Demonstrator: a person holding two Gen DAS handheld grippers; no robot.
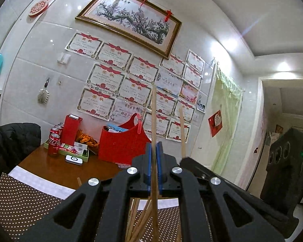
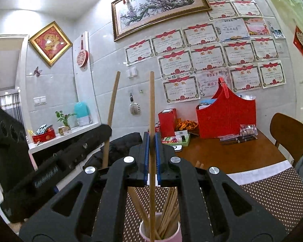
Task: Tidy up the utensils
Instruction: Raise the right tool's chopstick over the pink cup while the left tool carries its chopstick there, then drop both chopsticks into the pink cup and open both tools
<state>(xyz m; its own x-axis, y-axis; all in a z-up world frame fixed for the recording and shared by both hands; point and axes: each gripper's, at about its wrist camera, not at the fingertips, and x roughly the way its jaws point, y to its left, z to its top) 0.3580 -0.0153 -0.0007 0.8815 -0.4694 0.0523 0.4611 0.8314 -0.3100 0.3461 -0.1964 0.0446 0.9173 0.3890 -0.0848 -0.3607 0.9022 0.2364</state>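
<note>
My left gripper (image 1: 154,147) is shut on a wooden chopstick (image 1: 154,113) held upright between its blue pads. The right gripper's black body (image 1: 212,171) and its chopstick (image 1: 182,133) show to the right. My right gripper (image 2: 152,139) is shut on another upright chopstick (image 2: 152,104), whose lower end reaches into a pink cup (image 2: 145,233) holding several chopsticks (image 2: 169,211). The left gripper (image 2: 70,151) and its chopstick (image 2: 112,109) show at left. Both grippers hover above the cup on a brown dotted placemat (image 2: 272,197).
A wooden table (image 2: 232,157) carries a red basket (image 2: 226,117), a red box (image 2: 167,119), cola cans (image 1: 54,143), a green tray of packets (image 1: 70,149) and a white device (image 1: 74,159). A chair (image 2: 288,133) stands at right, a black jacket (image 1: 14,139) at left.
</note>
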